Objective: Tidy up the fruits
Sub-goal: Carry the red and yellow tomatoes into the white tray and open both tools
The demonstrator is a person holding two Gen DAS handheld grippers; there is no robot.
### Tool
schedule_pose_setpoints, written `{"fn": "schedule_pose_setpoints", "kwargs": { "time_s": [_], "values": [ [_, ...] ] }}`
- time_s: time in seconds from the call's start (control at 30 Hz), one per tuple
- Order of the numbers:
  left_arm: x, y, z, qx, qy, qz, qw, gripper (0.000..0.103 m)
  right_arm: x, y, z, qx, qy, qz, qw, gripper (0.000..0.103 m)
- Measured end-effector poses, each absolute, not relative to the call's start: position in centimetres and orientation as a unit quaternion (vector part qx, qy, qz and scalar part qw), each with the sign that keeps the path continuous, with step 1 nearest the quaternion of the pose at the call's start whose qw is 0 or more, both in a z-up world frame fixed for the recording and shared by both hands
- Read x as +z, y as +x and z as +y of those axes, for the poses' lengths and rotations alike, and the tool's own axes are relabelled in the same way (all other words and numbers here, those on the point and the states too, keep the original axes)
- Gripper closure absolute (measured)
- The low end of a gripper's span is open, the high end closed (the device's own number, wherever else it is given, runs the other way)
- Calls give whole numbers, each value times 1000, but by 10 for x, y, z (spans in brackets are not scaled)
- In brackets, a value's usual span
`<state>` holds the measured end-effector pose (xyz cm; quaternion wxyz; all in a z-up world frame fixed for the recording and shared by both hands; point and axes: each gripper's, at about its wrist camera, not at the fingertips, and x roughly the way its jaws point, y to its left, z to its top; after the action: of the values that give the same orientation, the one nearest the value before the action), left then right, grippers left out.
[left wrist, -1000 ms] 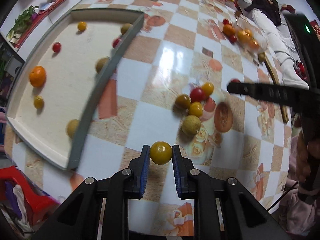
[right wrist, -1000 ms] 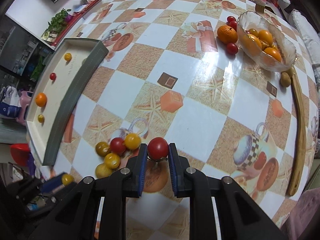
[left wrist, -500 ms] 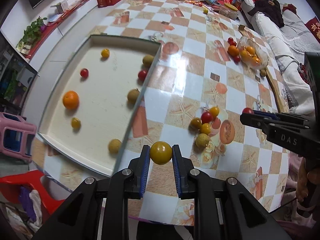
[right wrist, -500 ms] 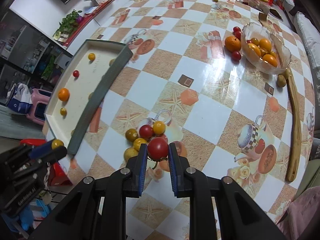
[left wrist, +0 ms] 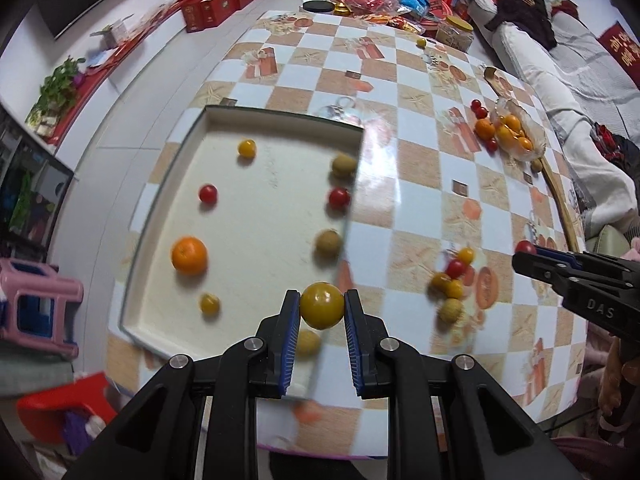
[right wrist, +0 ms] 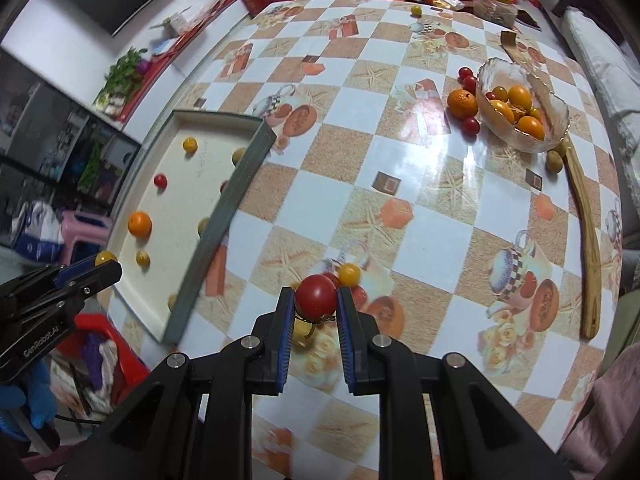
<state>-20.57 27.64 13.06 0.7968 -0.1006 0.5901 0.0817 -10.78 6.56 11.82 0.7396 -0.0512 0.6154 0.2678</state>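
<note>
A yellow cherry tomato [left wrist: 322, 306] sits pinched between the blue pads of the left gripper [left wrist: 322, 312], held in the air above the near corner of a shallow cream tray [left wrist: 280, 114]. A red cherry tomato [right wrist: 316, 295], its stem hanging below, is clamped the same way in the right gripper [right wrist: 314, 304], above a small cluster of loose tomatoes [left wrist: 454, 276] on the checked tablecloth [right wrist: 420, 240]. Inside the tray lie scattered fruits well apart from one another: an orange [left wrist: 189, 255], two red tomatoes, small yellow ones and several dull brownish-green round fruits along the right wall. Across the table a glass bowl [right wrist: 558, 120] holds orange and yellow fruit, with another orange [right wrist: 462, 103] and red tomatoes just beside it. A long wooden spoon [right wrist: 588, 248] runs from the bowl toward the table's near edge. A blue-gloved hand [right wrist: 28, 404] grips the left tool's handle.
</note>
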Motion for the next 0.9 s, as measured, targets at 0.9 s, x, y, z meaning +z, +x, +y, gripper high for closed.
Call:
{"fn": "schedule_pose_setpoints", "kwargs": {
  "time_s": [0.9],
  "values": [
    [38, -145, 372, 14, -62, 632, 772, 79, 69, -52, 258, 257, -39, 643, 720, 80]
  ]
}}
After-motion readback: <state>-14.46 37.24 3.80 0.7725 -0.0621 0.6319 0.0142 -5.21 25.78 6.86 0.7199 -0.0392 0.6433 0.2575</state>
